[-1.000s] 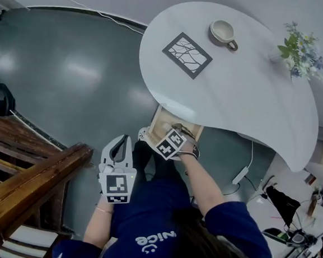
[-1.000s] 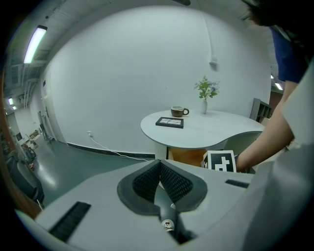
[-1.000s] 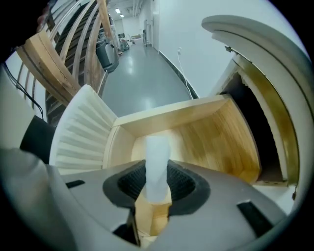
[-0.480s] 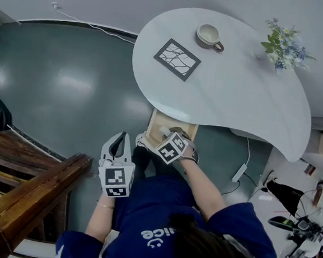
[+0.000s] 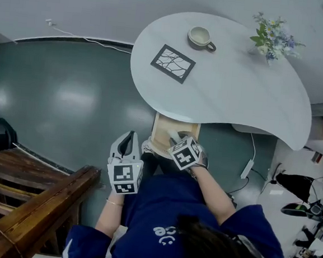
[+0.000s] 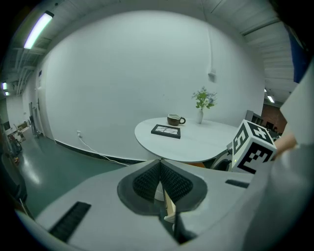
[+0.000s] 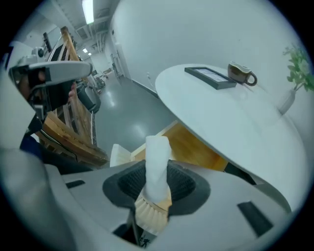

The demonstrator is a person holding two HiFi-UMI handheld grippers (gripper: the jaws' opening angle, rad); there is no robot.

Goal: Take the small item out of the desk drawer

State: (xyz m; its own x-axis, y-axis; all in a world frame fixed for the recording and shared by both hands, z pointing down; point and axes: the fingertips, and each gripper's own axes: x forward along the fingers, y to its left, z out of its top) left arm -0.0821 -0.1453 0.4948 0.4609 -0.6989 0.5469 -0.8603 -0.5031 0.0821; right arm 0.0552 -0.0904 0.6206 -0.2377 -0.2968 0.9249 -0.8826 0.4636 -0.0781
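pinched between the jaws of the right gripper [image 5: 177, 139]: a small white item [image 7: 158, 152] with a cream ribbed end, held over the open wooden drawer [image 5: 162, 128] under the near edge of the white counter [image 5: 232, 92]. just left of the drawer, the left gripper [image 5: 128, 139], jaws pressed together on nothing. up on the counter, well apart: a framed picture [image 5: 173, 64], a mug [image 5: 200, 37], a vase of flowers [image 5: 270, 37].

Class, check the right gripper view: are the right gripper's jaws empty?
No, the right gripper is closed on a small white item with a ribbed cream base.
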